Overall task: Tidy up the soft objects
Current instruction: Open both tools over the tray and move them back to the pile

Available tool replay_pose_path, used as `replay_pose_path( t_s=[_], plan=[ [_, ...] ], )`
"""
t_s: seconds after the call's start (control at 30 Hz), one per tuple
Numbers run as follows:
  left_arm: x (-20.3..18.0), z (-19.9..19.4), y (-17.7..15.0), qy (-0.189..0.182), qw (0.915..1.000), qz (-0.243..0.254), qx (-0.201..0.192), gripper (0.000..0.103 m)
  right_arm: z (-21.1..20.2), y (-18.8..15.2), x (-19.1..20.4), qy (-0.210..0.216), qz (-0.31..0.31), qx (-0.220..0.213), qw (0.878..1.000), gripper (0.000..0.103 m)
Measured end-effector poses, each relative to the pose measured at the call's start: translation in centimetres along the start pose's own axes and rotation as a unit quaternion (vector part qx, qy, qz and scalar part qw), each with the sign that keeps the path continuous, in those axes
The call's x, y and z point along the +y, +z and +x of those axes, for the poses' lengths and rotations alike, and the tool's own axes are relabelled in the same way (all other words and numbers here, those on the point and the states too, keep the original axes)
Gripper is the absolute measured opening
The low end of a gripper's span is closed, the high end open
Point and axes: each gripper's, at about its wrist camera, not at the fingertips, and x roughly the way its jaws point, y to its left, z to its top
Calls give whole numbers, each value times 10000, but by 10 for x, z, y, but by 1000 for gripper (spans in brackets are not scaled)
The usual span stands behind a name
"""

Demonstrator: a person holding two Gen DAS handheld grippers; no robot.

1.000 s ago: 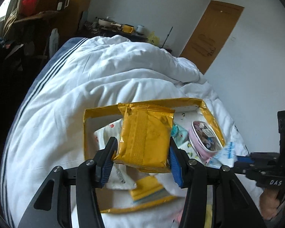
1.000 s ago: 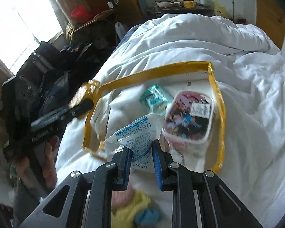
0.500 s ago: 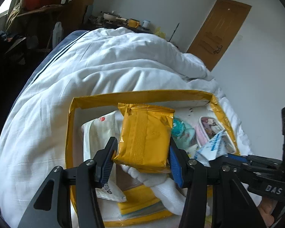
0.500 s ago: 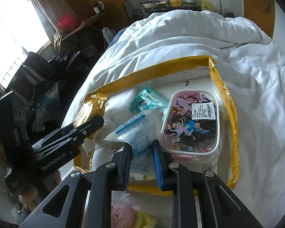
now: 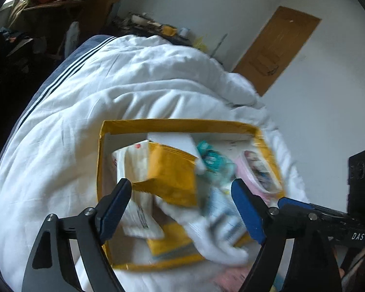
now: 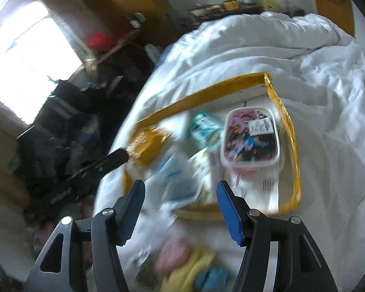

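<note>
Release step — left gripper (image 5: 182,202) and right gripper (image 6: 180,204) both spread, empty, over the yellow-rimmed box (image 5: 177,123); next, fetch another soft item.

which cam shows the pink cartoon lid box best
The right wrist view: the pink cartoon box faces the camera nearly from above, lid and label unobstructed. The left wrist view shows the box only obliquely, smaller and blurred, at the tray's right side.

The right hand-held gripper (image 6: 180,209) hangs with jaws wide apart and empty above a blurred white packet (image 6: 180,182). Ahead lies a yellow-edged box (image 6: 293,150) on a white bed (image 6: 328,121), holding a pink-lidded container (image 6: 249,141).
</note>
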Motion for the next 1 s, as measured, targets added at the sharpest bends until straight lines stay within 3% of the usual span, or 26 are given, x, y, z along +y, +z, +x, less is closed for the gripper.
replay_pose_path(
  t_s=[0.2,0.33,0.43,0.63,0.83,1.0],
  plan=[
    [-10,-55,-22,-230,9988,278,-324,91,-60,-58,7,311,-506,-228,9980,73],
    [-24,-75,-51,-394,9974,594,-130,91,-75,-103,-5,650,-533,-70,9964,73],
    [-40,-84,-87,-645,9936,886,291,91,-73,-132,-17,874,-492,61,9949,73],
    [-66,-82,-129,-1005,9797,1505,857,91,-50,-137,-10,960,-456,338,9938,72],
    [-73,-75,-142,-914,9733,1828,1043,90,-34,-148,1,752,-609,610,9934,67],
    [-80,-70,-150,-998,9628,2196,1215,76,-11,-152,-6,501,-345,850,9945,62]
  ],
)
